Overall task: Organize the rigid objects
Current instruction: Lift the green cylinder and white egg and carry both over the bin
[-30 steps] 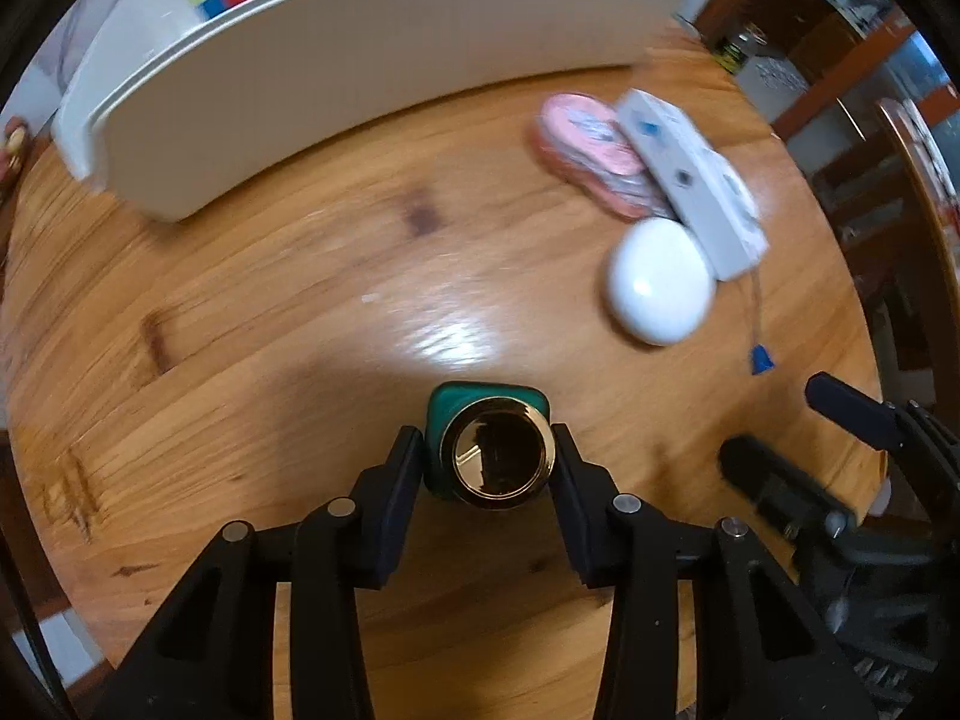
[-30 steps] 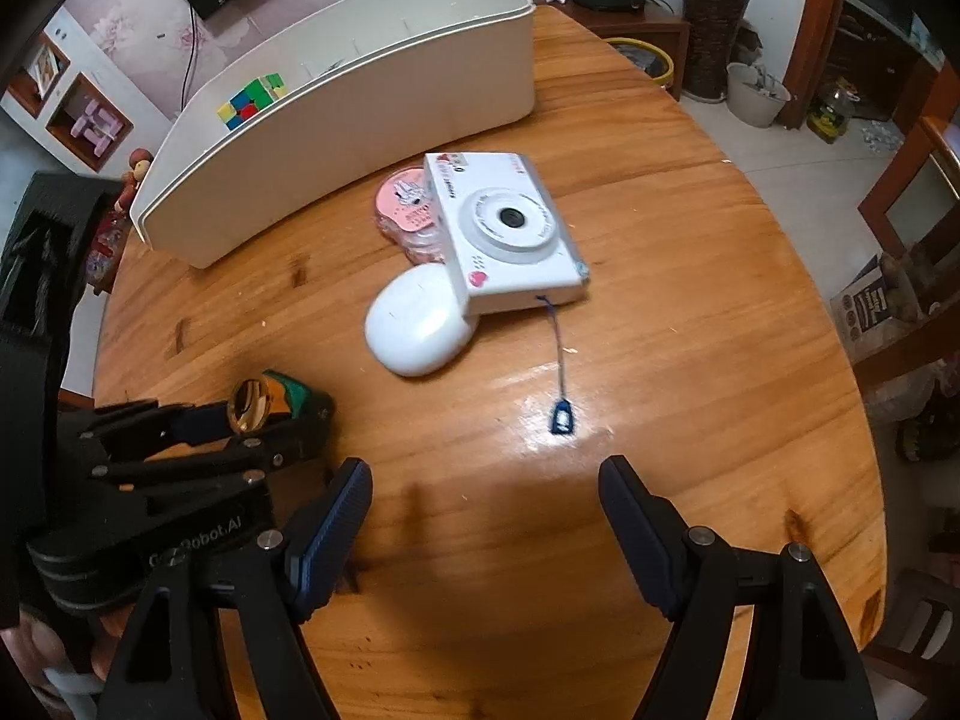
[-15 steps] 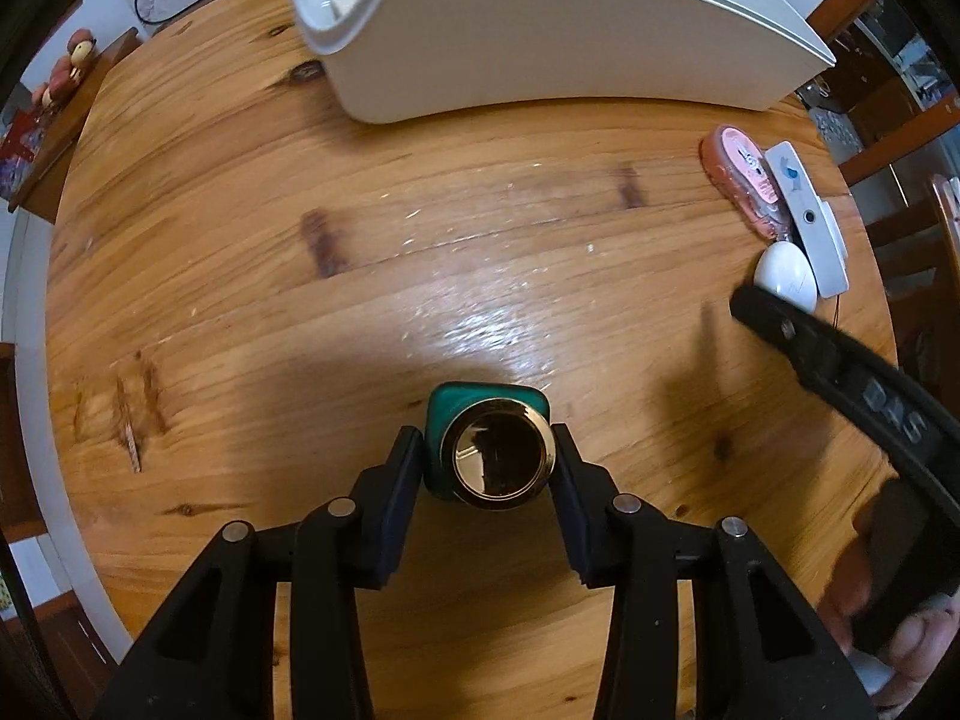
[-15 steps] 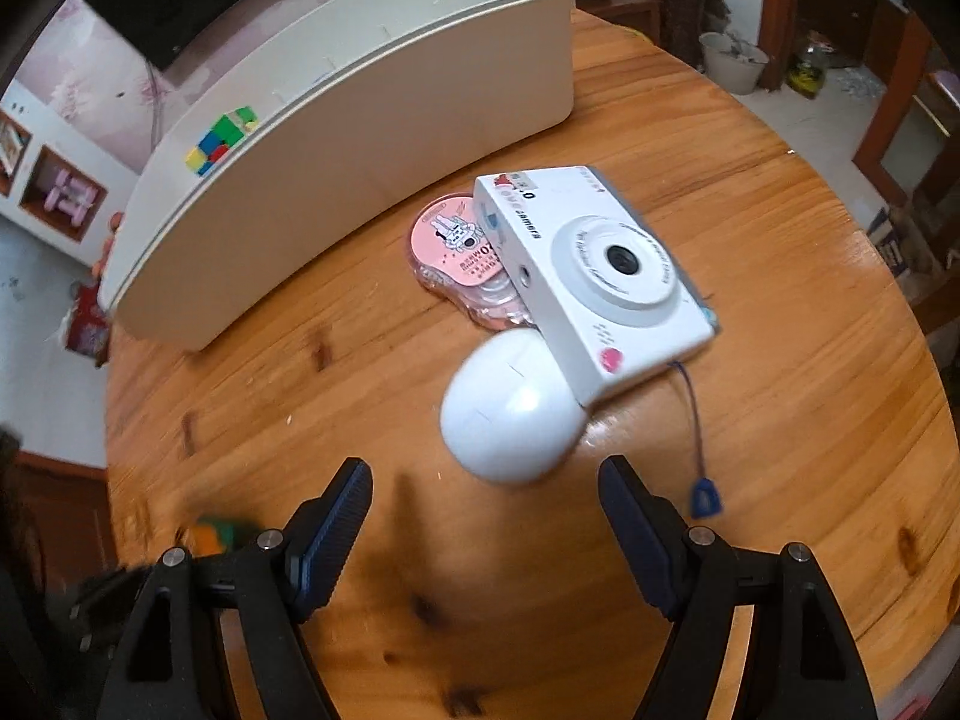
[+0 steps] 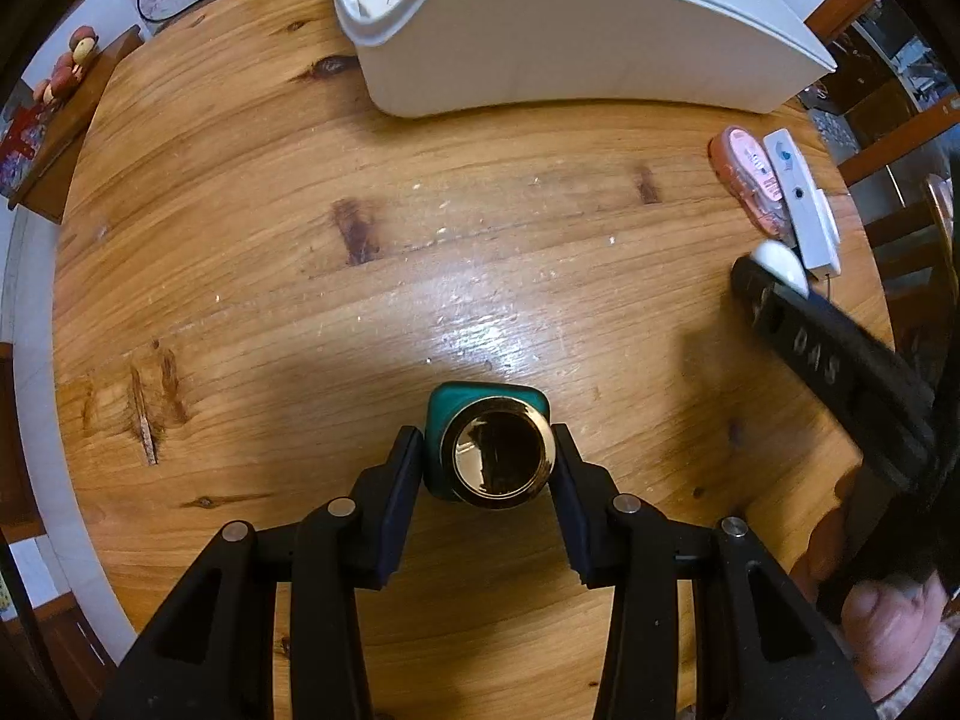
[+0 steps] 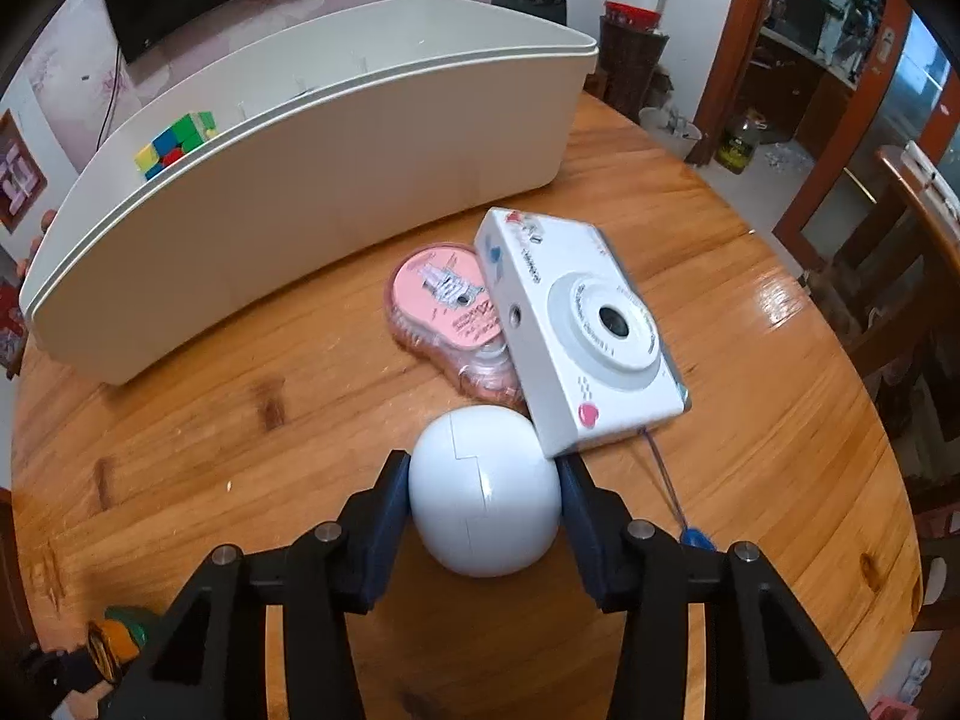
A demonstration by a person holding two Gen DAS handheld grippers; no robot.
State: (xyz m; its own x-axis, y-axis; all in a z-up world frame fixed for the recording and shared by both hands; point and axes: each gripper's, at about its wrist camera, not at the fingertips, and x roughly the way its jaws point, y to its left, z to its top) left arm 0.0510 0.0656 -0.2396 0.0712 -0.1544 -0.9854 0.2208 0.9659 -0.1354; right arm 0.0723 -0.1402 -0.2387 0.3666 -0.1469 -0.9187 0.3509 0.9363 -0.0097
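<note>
Left wrist view: the left gripper point(image 5: 489, 462) is gripping the green gold-capped bottle point(image 5: 487, 447), well short of the white bin point(image 5: 570, 54). Nearer that bin, the right gripper point(image 6: 483, 501) is clamping the white egg-shaped case point(image 6: 483, 492); lifting straight should spare the touching toy camera point(image 6: 585, 336).

The right gripper point(image 6: 485, 501) is clamping a smooth white egg-shaped plastic object point(image 6: 483, 492) on the round wooden table point(image 6: 750, 372). A white compact camera point(image 6: 585, 330) is leaning against it, overlapping a pink plastic-wrapped tape dispenser point(image 6: 447, 312) near a long white plastic bin point(image 6: 312, 228).
</note>
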